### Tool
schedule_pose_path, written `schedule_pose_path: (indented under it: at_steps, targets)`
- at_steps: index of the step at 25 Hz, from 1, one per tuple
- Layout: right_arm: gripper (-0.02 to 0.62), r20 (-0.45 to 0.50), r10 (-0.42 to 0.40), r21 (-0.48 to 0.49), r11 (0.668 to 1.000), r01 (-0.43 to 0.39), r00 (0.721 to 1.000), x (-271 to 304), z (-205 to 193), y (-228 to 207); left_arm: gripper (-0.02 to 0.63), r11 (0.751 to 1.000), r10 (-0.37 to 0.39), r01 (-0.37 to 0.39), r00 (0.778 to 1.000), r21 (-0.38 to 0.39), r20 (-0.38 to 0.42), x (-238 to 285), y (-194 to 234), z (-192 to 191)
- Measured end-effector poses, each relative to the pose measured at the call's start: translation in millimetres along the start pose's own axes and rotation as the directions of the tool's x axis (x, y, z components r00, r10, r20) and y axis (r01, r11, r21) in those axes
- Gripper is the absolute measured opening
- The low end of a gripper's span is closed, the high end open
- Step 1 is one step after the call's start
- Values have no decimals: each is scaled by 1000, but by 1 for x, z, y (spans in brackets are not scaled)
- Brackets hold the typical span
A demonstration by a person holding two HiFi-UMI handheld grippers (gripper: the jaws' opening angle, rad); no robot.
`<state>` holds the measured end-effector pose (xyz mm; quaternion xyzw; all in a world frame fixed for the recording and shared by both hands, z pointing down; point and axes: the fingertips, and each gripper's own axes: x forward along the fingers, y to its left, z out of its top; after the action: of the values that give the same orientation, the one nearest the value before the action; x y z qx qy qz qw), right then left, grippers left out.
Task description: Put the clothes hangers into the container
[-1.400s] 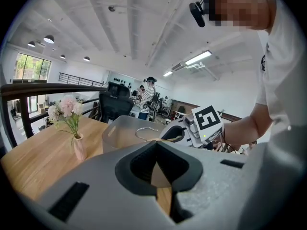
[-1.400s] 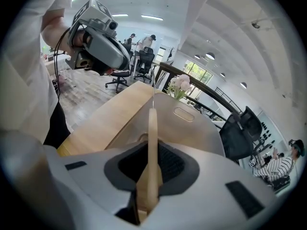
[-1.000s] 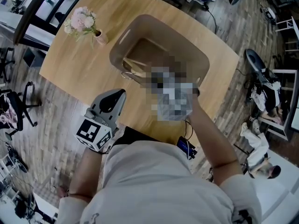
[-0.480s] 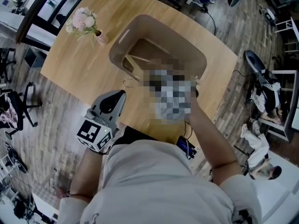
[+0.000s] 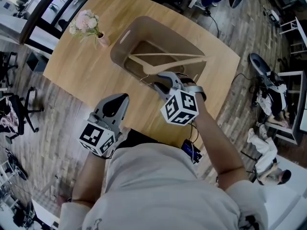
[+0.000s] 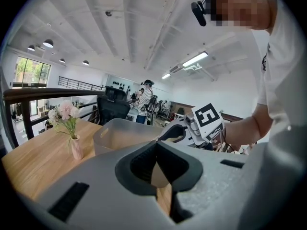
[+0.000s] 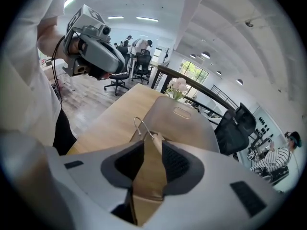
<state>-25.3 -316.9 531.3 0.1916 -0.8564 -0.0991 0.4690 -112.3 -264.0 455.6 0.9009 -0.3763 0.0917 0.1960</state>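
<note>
A pale plastic container [image 5: 117, 56] stands in the middle of a wooden worktop [image 5: 81, 66], toward its far edge. A wooden clothes hanger [image 5: 168, 55] lies tilted inside it, its arms spanning the opening and its thin metal hook poking out over the near rim. The right hand-held gripper [image 7: 153, 146] is at that rim with its jaws opening; the hanger's neck stands between them, apparently let go. The left hand-held gripper [image 6: 154, 162] hovers by the near edge of the worktop, jaws slightly parted with nothing between them. A small vase of pink flowers [image 5: 98, 35] stands by the left edge.

The hanger looks light, rigid and smooth, so it should lift easily but could pivot or slide in a loose pinch. The thick wooden neck below the hook seems the safest place to take hold. The wire hook is narrow and may snag on the rim.
</note>
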Motion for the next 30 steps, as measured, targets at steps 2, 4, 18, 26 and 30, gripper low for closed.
schedule_pose_path:
  at_steps: [2, 4, 18, 26, 30]
  targets:
    - [123, -2, -12, 2, 1000, 12, 1000, -8, -4, 1, 6, 1000, -2, 2, 1000, 4, 2, -1, -7, 1]
    - [123, -5, -21, 2, 1000, 21, 1000, -15, -7, 2, 6, 1000, -5, 5, 1000, 11, 7, -3, -13, 1]
    - [110, 76, -101, 43, 994, 98, 992, -90, -15, 30, 6, 998, -9, 6, 999, 68, 43, -16, -77, 7]
    - [66, 142, -127, 83, 990, 116, 982, -138, -20, 68, 6, 996, 0, -5, 998, 87, 64, -23, -114, 5]
    - [52, 185, -152, 123, 984, 131, 971, -159, -23, 79, 6, 996, 2, -8, 998, 92, 68, -25, -130, 2]
